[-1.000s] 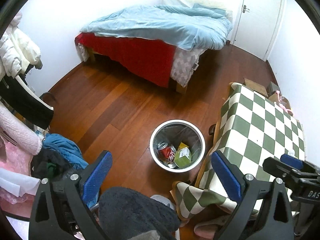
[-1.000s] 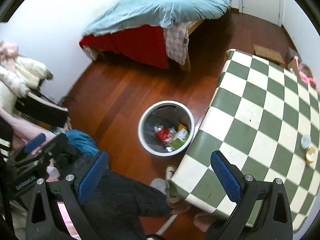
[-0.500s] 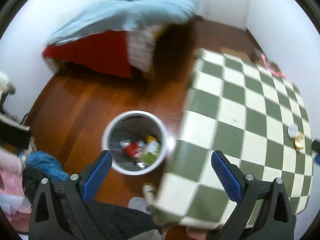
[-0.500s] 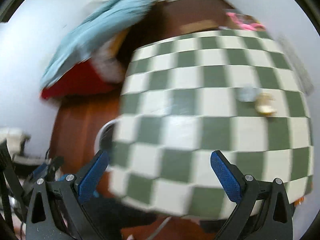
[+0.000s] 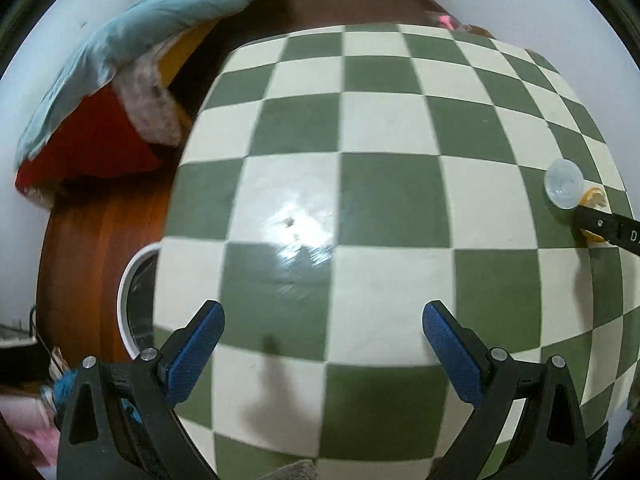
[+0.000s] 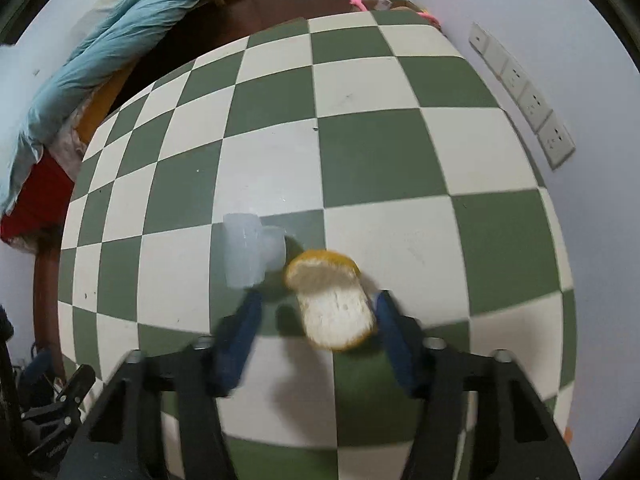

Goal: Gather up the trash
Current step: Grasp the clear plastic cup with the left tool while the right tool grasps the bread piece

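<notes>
1. Checked tablecloth (image 5: 384, 128): smooth, glossy, looks like vinyl/oilcloth, bright glare patch.
2. Plastic cup (image 6: 244, 256): translucent, frosted, smooth.
3. Orange peel (image 6: 332, 300): matt, pithy white inside, rind edge orange.
4. Floor (image 5: 100, 240): varnished wood, semi-gloss.
5. Duvet (image 6: 108, 44): soft matt cloth, creased.
6. Gripper pads (image 5: 196, 352): blue, matt, rubbery w/ black plastic arms.

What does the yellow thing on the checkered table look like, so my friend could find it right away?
Look at the green-and-white checkered table, near the side by the wall with the sockets. There, between the blue fingers of the right gripper, which have just been closing, lies an orange peel. It is yellow-orange outside and pale inside, unlike the clear plastic cup lying beside it.
</notes>
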`<state>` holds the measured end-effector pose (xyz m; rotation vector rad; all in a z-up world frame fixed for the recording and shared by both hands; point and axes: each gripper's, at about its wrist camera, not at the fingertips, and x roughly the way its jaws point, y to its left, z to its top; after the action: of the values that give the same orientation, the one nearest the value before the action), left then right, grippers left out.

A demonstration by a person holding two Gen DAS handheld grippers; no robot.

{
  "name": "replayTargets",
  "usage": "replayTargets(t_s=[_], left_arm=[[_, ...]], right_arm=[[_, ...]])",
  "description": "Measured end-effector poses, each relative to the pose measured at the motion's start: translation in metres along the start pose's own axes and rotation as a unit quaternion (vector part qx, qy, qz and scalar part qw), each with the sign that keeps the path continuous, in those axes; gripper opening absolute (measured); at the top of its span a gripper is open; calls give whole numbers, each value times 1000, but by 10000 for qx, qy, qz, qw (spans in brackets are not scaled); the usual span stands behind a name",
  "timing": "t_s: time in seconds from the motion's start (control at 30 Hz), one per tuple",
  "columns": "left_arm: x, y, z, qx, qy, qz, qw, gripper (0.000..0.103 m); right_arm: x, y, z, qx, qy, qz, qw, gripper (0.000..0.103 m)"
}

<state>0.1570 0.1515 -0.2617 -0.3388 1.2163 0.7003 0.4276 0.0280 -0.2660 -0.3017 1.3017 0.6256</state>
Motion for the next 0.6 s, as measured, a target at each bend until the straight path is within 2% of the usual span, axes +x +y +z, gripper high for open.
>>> replayTargets(t_s=[0.03,0.07,0.1,0.13,0.3,0.47,0.6], left_arm=[[0,-3,3,49,-31,-19,10000,101],[0,-8,7,110,-66,-63,9999,101],[-2,-16,11,195,-112,-162,9996,101],[-4,-25,16,304,-167,-302,9989,101],[-16,-81,38,927,-344,-971,9903,101],[-10,-127,62,1267,-272,-1289,9832,101],[6,-144,76,1369,-113,-1408,9805,100]], right_arm=[[1,2,-1,-81,-79,-76,9999,36],[-1,5,-2,-155,-145,-60,9998,34],[0,4,-3,-173,-154,-41,9997,27],[-1,-1,-4,-134,-170,-62,9997,15],[-20,-31,-11,196,-273,170,9993,8],[-36,-67,-15,581,-339,299,9973,7],[-42,-92,-12,914,-363,481,9940,8]])
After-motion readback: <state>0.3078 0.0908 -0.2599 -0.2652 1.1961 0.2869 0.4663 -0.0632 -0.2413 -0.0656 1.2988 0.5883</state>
